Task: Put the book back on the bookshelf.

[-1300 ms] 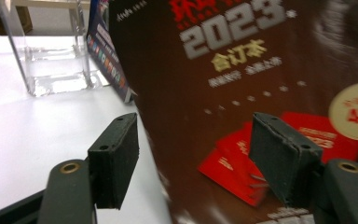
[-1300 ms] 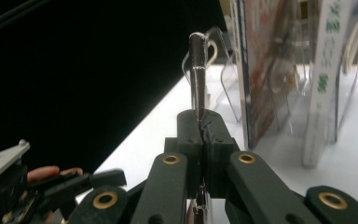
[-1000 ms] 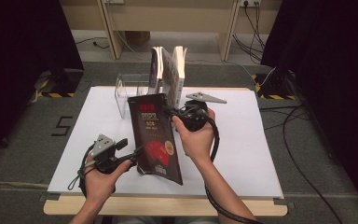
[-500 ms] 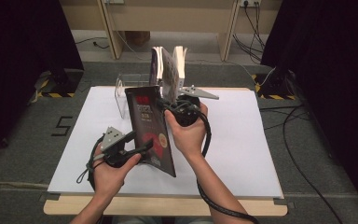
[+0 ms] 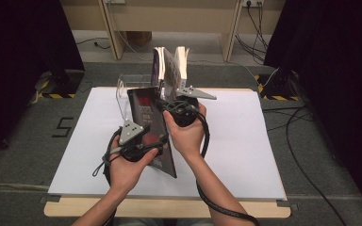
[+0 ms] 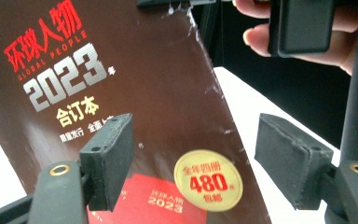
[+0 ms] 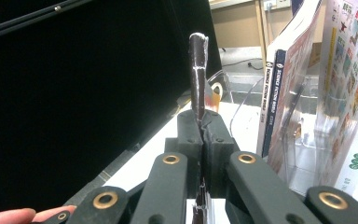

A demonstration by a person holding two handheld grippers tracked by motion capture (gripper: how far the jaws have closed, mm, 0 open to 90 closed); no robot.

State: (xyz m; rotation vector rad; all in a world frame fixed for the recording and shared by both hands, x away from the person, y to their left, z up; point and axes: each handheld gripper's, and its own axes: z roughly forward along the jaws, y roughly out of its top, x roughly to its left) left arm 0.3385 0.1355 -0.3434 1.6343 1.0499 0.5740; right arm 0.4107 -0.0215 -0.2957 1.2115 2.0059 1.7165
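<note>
A dark brown magazine point(image 5: 146, 113) with red and white print stands tilted on its edge above the white board. My right gripper point(image 5: 168, 106) is shut on its upper right edge. In the right gripper view the magazine point(image 7: 198, 70) rises edge-on out of the pressed pads of that gripper point(image 7: 203, 135). My left gripper point(image 5: 156, 141) is open at the magazine's lower front. In the left gripper view the cover point(image 6: 135, 93) faces the camera behind that gripper's point(image 6: 198, 161) spread pads, which do not press on it. Fingers of the right hand point(image 6: 261, 37) show at the top.
A clear acrylic stand point(image 5: 122, 92) at the board's far side holds upright books point(image 5: 169, 70), just behind the magazine. The same books point(image 7: 298, 70) stand close to the right of my right gripper. The white board point(image 5: 245, 141) has free room on its right half.
My left gripper has risen and moved right, closer to the magazine's lower front. The magazine in the right gripper has lifted slightly and stands more upright, nearer the stand.
</note>
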